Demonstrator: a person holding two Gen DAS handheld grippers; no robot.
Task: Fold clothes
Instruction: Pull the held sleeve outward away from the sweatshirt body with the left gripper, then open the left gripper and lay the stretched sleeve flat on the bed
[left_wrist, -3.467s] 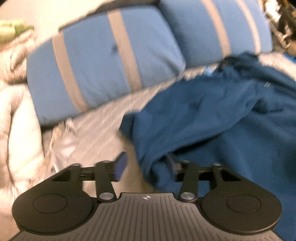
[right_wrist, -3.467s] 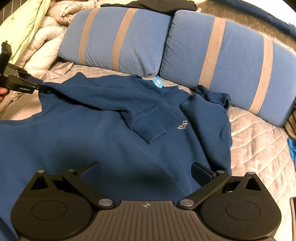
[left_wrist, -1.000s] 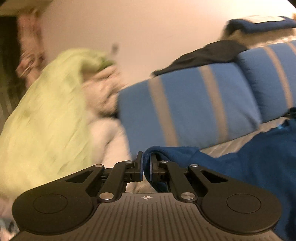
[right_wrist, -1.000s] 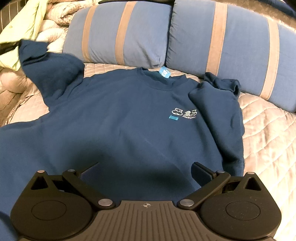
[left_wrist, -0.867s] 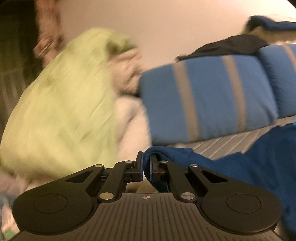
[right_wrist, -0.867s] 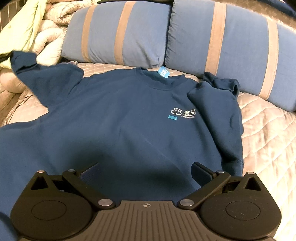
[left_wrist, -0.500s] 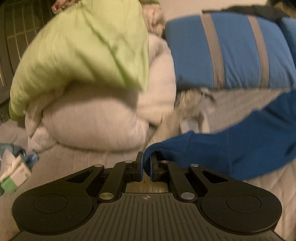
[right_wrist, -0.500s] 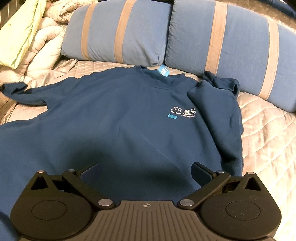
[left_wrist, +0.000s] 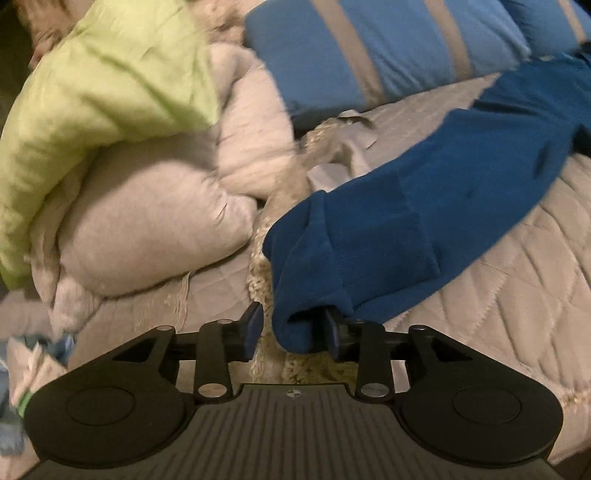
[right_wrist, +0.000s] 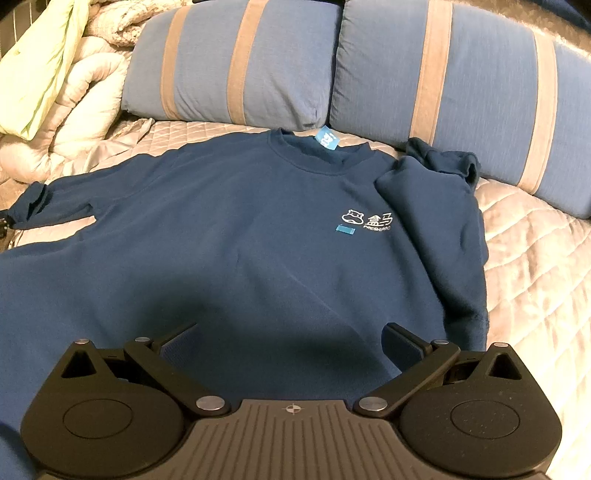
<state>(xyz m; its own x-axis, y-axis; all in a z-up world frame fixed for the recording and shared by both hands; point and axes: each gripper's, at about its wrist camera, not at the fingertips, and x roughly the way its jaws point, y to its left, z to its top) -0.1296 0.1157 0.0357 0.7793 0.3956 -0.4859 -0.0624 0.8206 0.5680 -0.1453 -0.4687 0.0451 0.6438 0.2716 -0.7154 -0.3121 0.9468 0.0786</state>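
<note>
Sweatshirt (right_wrist: 236, 240) lies flat on the bed (right_wrist: 535, 258); its sleeve cuff (left_wrist: 310, 295) sits loose between the just-opening left gripper (left_wrist: 291, 328). Right gripper (right_wrist: 291, 343) hovers released over the hem.

your sweatshirt (right_wrist: 240, 229) is dark blue with a white chest logo (right_wrist: 367, 220). you've got blue pillows (right_wrist: 236, 59) with tan stripes, a lime-green blanket (left_wrist: 107, 77), and a pale quilted bedspread (right_wrist: 535, 258).

sweatshirt (right_wrist: 236, 236) flat on the bed (right_wrist: 535, 266), collar toward two pillows (right_wrist: 236, 62) along the far edge, one sleeve (left_wrist: 424, 206) stretched to the left edge, other sleeve folded over the chest at right, bundled duvet (right_wrist: 85, 99) in the far-left corner
</note>
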